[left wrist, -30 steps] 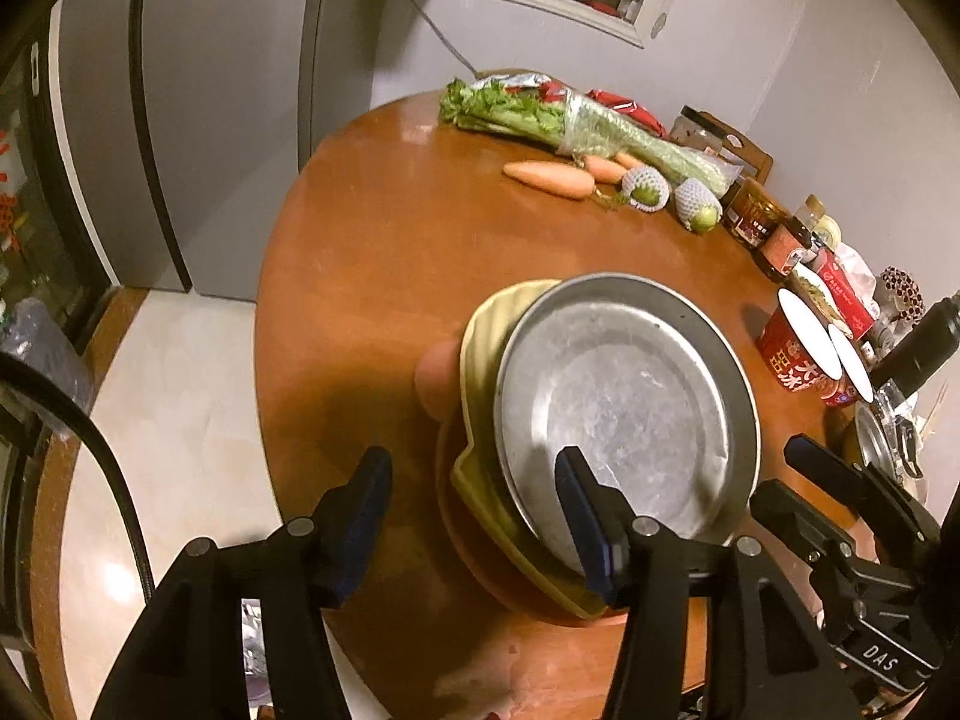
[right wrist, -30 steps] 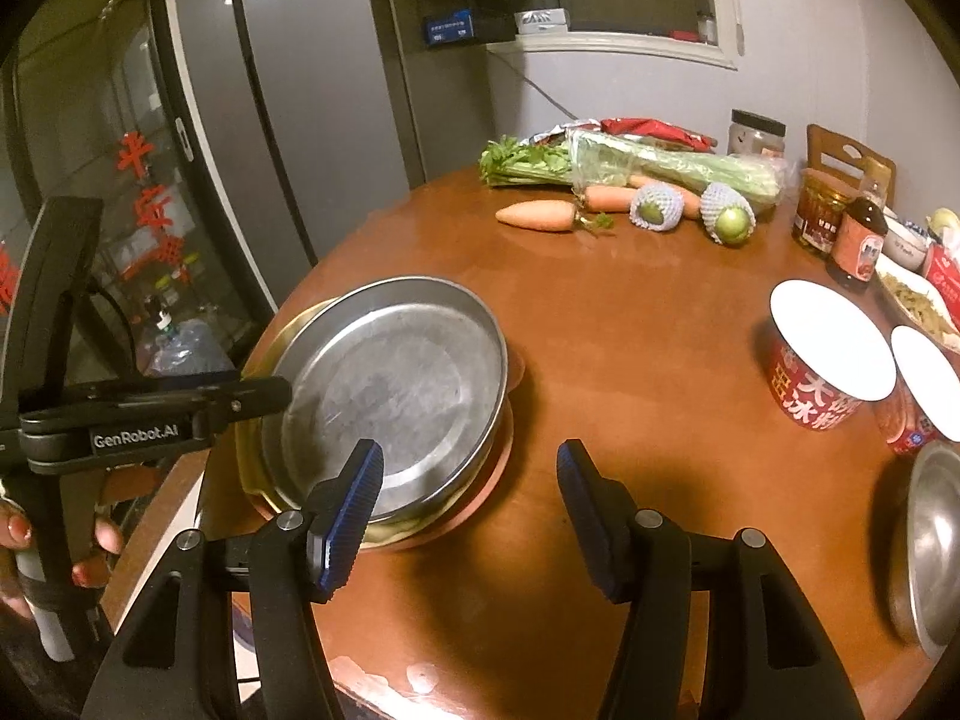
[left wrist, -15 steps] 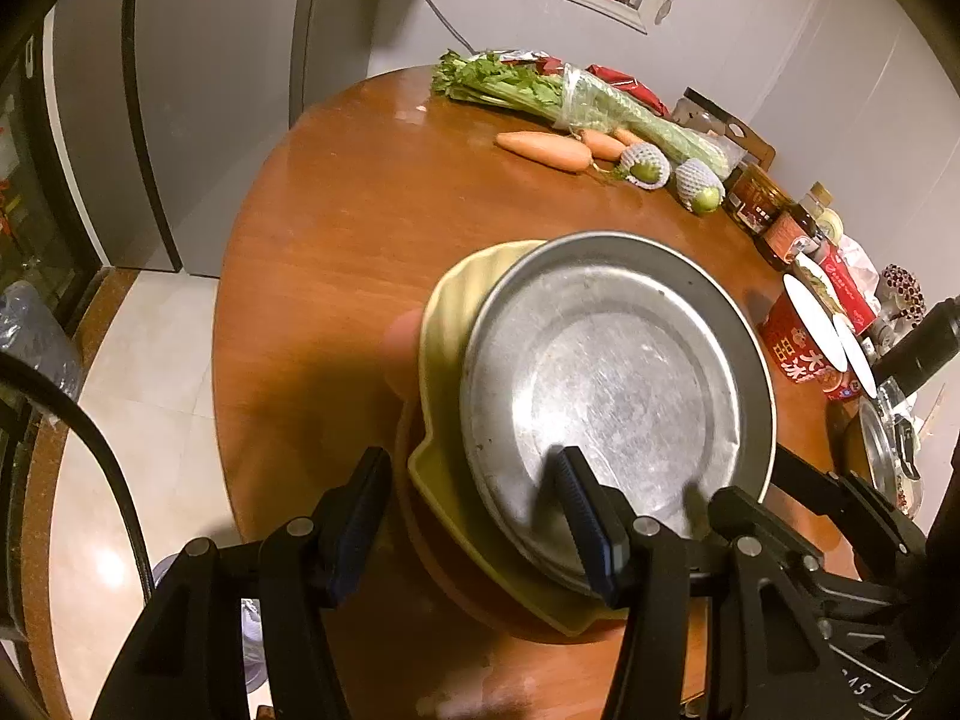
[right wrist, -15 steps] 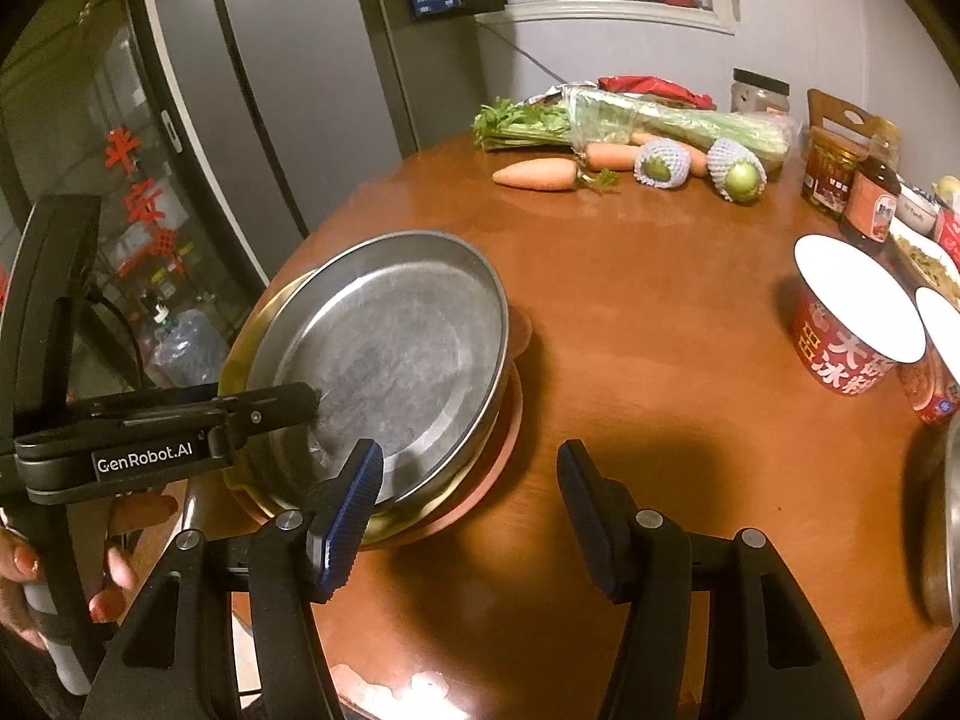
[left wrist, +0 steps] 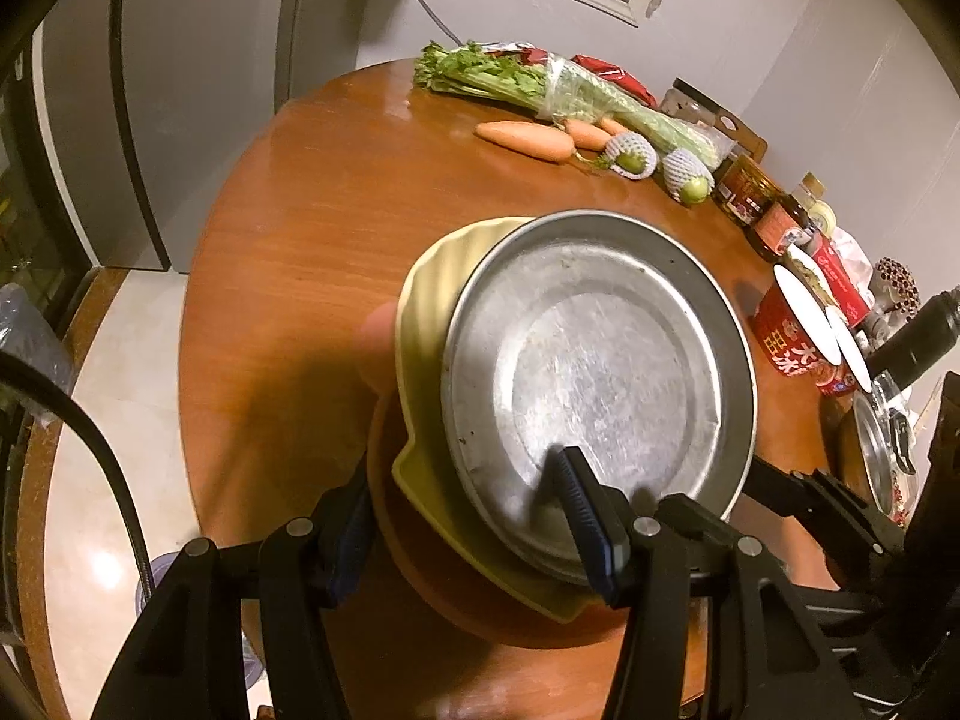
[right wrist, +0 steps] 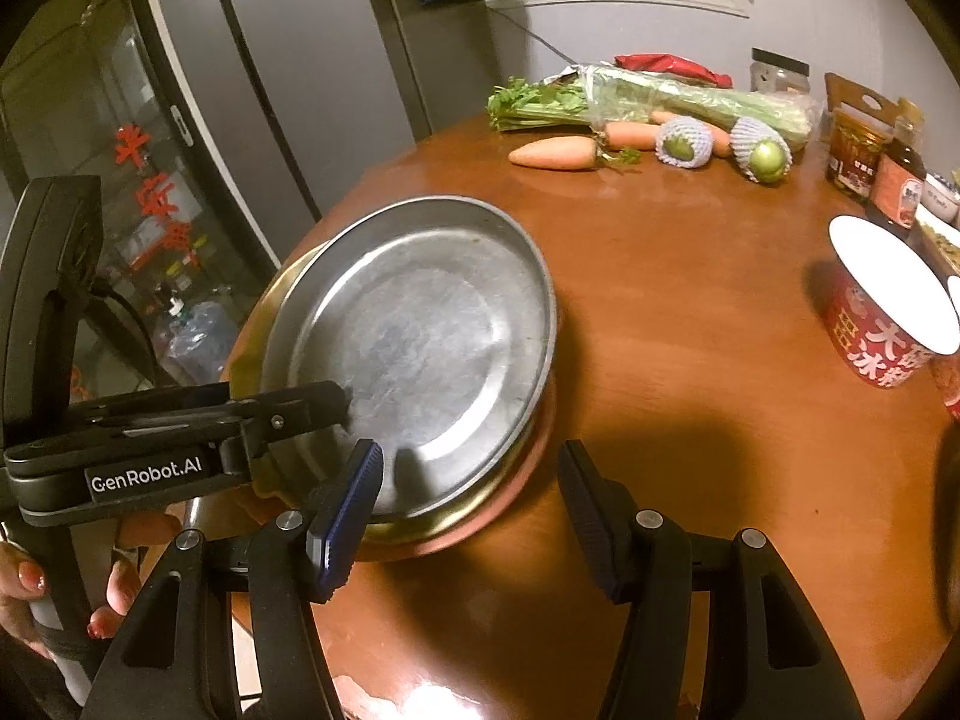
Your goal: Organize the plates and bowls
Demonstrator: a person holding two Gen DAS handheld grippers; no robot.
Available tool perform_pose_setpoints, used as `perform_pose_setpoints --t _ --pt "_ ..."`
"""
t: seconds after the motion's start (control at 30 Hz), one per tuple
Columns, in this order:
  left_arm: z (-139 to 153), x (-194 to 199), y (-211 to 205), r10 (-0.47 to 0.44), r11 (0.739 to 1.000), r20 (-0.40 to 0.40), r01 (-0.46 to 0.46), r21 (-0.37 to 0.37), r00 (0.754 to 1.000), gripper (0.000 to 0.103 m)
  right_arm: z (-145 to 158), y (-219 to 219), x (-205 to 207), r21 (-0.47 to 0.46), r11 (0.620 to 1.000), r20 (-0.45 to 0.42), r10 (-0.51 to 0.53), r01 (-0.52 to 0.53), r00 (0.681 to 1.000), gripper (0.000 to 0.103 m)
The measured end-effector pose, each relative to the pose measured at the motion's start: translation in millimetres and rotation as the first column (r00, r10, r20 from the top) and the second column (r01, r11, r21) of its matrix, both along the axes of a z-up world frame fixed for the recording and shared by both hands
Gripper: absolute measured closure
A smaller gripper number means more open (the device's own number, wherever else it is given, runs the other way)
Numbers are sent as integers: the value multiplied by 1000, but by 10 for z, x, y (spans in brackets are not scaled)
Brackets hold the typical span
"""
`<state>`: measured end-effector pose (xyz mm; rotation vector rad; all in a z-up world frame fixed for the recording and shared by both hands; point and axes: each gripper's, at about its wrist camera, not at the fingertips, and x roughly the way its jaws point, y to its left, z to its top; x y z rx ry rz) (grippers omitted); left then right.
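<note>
On the round wooden table (left wrist: 312, 228), near its left edge, a steel plate (left wrist: 600, 372) lies on a yellow scalloped dish (left wrist: 426, 312), which lies on an orange plate (left wrist: 480, 606). My left gripper (left wrist: 462, 516) straddles the stack's near rim. One finger (left wrist: 576, 498) lies over the steel plate and the other is partly hidden under the orange plate; I see no squeeze. In the right wrist view it reaches in from the left over the steel plate (right wrist: 420, 330). My right gripper (right wrist: 471, 510) stands open just before the stack's near rim, holding nothing.
Celery (left wrist: 540, 84), carrots (left wrist: 522, 138) and netted fruits (right wrist: 684, 144) lie at the far side. Jars (left wrist: 747, 186) and red noodle cups (right wrist: 882, 324) stand at the right, with another steel dish (left wrist: 876, 456) near them. A fridge (right wrist: 288, 90) stands behind. A hand (right wrist: 24, 588) holds the left gripper's handle.
The left gripper has slid onto the stack's rim, so its left finger is now partly hidden by the orange plate. The right gripper has sunk closer to the stack. Neither gripper's jaw width has changed.
</note>
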<state>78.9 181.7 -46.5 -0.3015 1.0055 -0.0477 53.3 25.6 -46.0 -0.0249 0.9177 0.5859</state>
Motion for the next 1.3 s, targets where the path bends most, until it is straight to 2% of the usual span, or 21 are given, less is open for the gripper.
perform_pose_setpoints --t 0.3,0.67,1.03,1.3 --pt "-3 143 -197 -30 999 -6 30 17 1000 46 -46 -54 57 -34 999 16 -17 17 1000 41" --pt "-19 406 -473 -60 998 2 59 25 998 46 -75 -327 283 -25 997 19 -71 72 997 41" --pt "-27 680 -577 -49 998 7 49 26 999 46 -113 -424 597 -16 996 20 -93 93 995 41" --pt "-27 710 -583 -46 998 16 46 34 999 46 -115 -447 667 -12 995 19 -98 98 995 41"
